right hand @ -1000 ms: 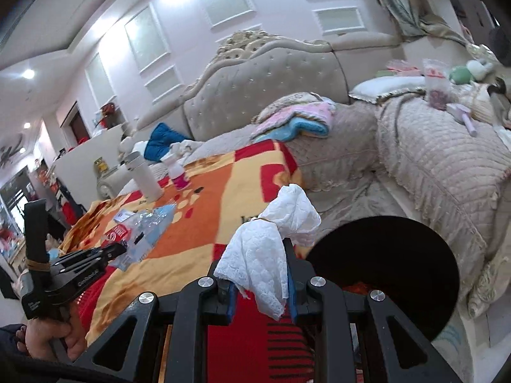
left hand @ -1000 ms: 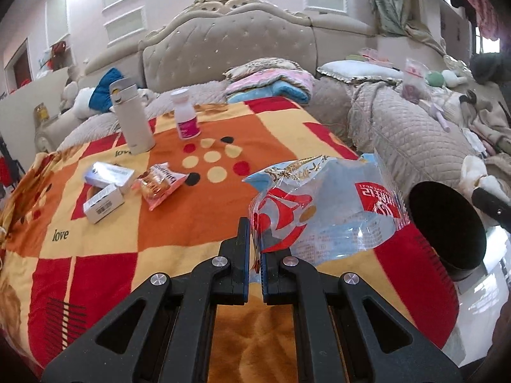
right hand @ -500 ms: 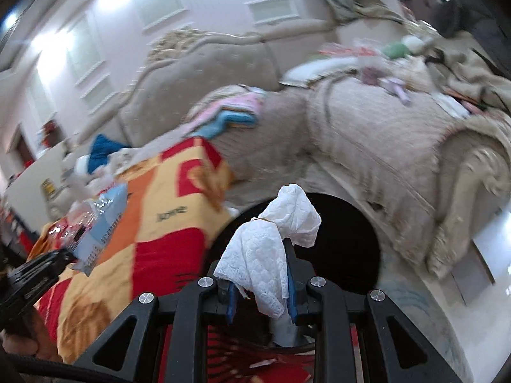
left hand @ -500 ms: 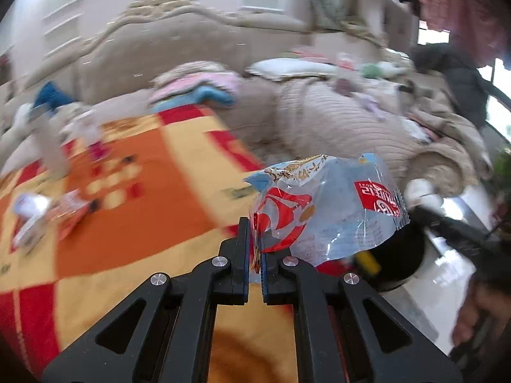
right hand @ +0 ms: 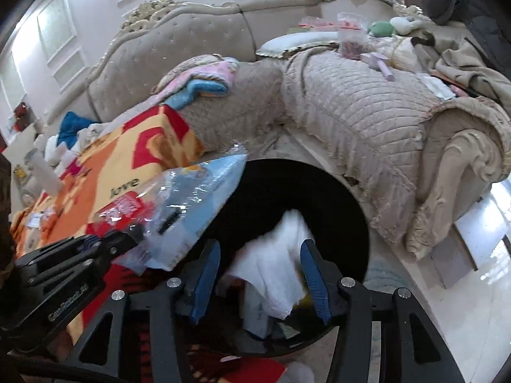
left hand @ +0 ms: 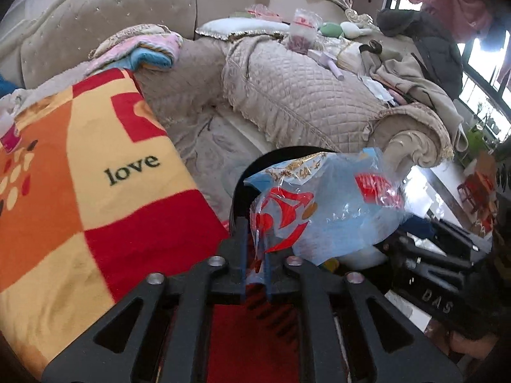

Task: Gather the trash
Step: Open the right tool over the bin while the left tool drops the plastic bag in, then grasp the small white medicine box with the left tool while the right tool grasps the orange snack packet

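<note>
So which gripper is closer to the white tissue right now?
Right. The right gripper, jaws opening, has the white tissue between its fingers over the black bin. The left gripper, with the plastic wrapper, is off beside it.

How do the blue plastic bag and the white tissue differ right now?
The plastic bag is glossy, see-through blue with red print; the tissue is plain white and matte. The bag sits between the opening left gripper pads; the tissue hangs loose between the opening right gripper. Both are over the black bin.
</note>
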`<state>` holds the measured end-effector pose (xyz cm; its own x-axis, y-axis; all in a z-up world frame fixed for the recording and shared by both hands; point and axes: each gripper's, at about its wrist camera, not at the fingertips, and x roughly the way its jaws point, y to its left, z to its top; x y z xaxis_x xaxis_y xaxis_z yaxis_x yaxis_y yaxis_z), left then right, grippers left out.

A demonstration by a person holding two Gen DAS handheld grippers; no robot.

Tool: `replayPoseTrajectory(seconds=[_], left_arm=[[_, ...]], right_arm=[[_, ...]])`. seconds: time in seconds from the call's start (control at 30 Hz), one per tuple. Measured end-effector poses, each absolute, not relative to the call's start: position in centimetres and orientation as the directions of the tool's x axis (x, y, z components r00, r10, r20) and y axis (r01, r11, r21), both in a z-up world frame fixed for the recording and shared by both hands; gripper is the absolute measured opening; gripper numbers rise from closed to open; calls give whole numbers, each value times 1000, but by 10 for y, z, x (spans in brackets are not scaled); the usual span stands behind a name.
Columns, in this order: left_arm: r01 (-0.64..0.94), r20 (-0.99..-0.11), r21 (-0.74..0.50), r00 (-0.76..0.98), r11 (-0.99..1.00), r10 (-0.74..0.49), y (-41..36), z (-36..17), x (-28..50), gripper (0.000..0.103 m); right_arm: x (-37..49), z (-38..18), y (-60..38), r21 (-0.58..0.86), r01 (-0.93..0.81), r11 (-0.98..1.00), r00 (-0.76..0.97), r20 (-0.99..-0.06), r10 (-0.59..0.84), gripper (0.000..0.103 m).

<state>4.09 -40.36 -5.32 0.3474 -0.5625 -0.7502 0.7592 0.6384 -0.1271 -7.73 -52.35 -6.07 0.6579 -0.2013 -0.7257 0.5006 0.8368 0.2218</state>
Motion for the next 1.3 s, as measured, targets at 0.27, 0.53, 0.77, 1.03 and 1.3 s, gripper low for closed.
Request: replayPoseTrajectory(seconds=[0.27,0.53,0.77,1.03,1.3], left_arm=[[752,-732,-128,368,646,-574,-390,-47,38,66],[609,-679,-216,468,763,-565,-321,-17,58,66],[473,-613,-142,648,869,-453,-194,18,97,66],[322,-669,99,722,942,-176,-27,-17,184,69],[458,-776,103,592,883,-217,-8,-64,246,69]], right_arm=[[-82,-53,-524,202,538,818,656,-710,-256,50],[-87,-30,-515,275,547,791,729,-621,-288,50],[-49,-14,-454,288,387,876,808,-563,-172,56],[-1,-21,-389,240,229,943,807,-588,-46,57],[16,-29,-366,214,198,957,792,-609,-27,57]])
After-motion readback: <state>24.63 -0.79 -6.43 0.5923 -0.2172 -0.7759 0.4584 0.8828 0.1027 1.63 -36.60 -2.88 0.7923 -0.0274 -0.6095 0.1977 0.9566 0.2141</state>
